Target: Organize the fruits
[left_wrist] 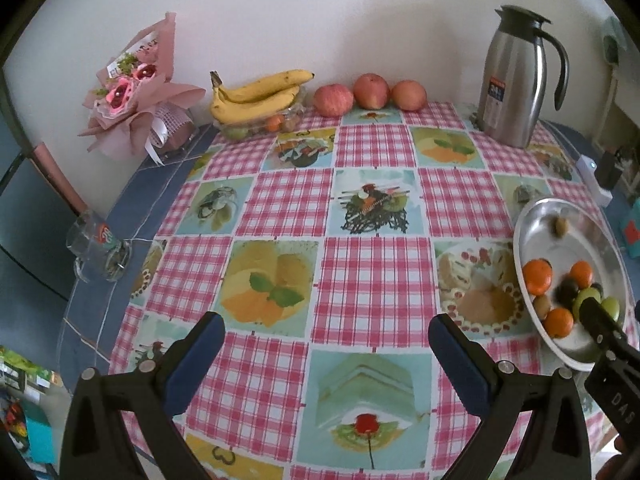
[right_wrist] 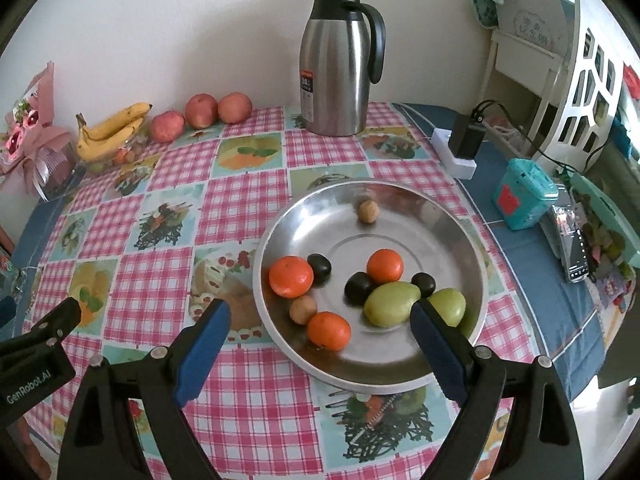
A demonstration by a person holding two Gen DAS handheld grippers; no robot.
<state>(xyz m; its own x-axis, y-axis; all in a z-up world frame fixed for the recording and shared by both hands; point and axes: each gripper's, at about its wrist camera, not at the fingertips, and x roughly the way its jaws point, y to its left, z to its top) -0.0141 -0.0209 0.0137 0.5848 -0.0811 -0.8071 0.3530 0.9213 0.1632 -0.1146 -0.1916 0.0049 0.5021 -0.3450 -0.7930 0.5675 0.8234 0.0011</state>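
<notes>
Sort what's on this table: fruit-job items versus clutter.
Job: metal dish holding oranges, green fruits and dark plums; bananas; apples.

Clutter: steel jug, bouquet, glass mug, charger block.

Checked tablecloth [right_wrist: 256, 400] under steel dish [right_wrist: 440, 216]

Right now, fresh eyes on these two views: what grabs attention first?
The steel bowl right in front of the open right gripper, holding three oranges, green fruits and small dark ones. Next, the tall steel thermos jug upright at the back by the wall. Then the row along that wall: bananas and three apples, beyond the open left gripper.
</notes>
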